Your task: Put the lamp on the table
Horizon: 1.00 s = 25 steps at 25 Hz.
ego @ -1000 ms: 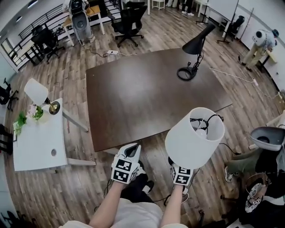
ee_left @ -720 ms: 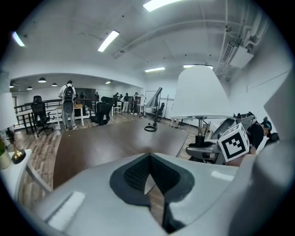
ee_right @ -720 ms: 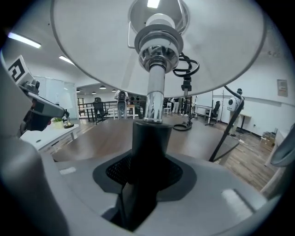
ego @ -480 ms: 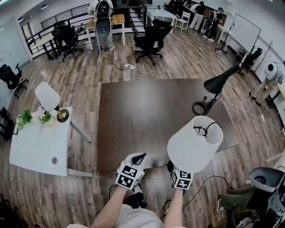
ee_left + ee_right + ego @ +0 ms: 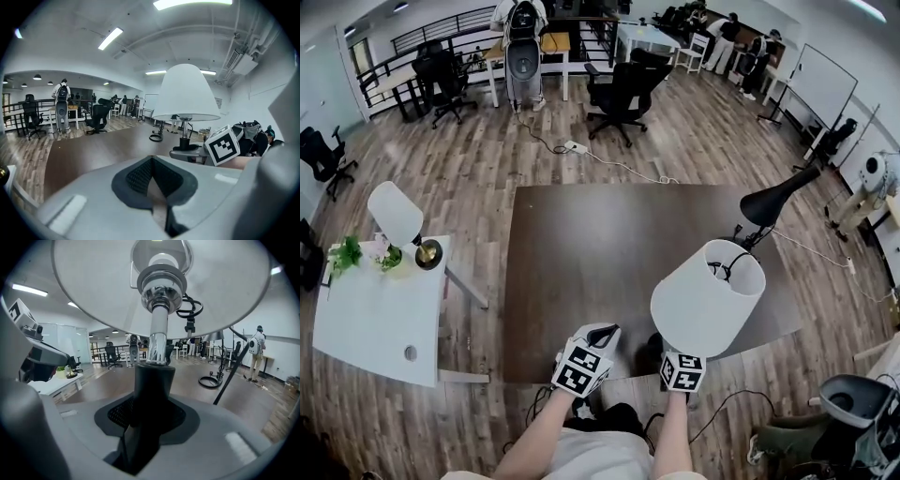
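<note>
A lamp with a white conical shade (image 5: pixel 708 298) stands upright in my right gripper (image 5: pixel 671 351), which is shut on its black stem (image 5: pixel 151 380) just below the chrome socket. The shade (image 5: pixel 159 287) fills the top of the right gripper view, and its cord loops inside. The lamp hangs over the near right edge of the dark brown table (image 5: pixel 600 253). My left gripper (image 5: pixel 598 336) is beside it at the table's near edge, jaws shut on nothing. In the left gripper view the lamp (image 5: pixel 186 91) shows to the right.
A black desk lamp (image 5: pixel 773 206) stands at the table's far right corner. At the left, a white side table (image 5: pixel 366 319) carries another white-shaded lamp (image 5: pixel 397 214) and a plant (image 5: pixel 345 253). Office chairs (image 5: pixel 623 89) stand beyond, a grey bin (image 5: pixel 848 398) at lower right.
Both grippers have moved forward to the table's near edge, the right one carrying the lamp, whose shade now hangs over the tabletop. The grip has stayed the same.
</note>
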Tool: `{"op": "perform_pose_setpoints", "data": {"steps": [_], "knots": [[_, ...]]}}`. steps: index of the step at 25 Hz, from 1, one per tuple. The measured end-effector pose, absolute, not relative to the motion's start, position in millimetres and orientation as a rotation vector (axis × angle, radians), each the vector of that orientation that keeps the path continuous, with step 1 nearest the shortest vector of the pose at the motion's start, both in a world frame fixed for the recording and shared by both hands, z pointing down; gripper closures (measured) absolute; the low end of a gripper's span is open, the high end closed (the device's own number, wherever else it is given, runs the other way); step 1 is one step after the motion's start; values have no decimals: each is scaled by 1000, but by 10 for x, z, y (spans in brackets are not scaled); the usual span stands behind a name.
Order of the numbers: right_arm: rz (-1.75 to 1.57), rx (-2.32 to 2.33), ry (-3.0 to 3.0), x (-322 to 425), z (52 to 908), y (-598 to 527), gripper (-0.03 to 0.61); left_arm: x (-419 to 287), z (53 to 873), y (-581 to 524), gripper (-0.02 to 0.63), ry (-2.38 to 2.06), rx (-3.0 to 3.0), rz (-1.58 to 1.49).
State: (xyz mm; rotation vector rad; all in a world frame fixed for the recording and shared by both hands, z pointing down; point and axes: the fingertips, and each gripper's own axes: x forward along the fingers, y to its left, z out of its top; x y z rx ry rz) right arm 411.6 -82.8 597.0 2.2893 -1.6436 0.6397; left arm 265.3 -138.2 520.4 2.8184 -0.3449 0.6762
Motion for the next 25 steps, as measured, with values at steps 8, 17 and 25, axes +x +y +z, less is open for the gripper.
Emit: {"op": "perform_pose_setpoints", "data": {"steps": [8, 17, 25], "knots": [[648, 2216, -1741, 4157, 5925, -1354, 410, 2598, 5200, -1552, 614, -304, 2778, 725], [698, 2124, -1861, 4220, 6313, -1993, 410, 2612, 5637, -1807, 614, -299, 2695, 789], [598, 2084, -1866, 4276, 6453, -2464, 410, 2710, 5796, -2112, 614, -334, 2653, 800]]}}
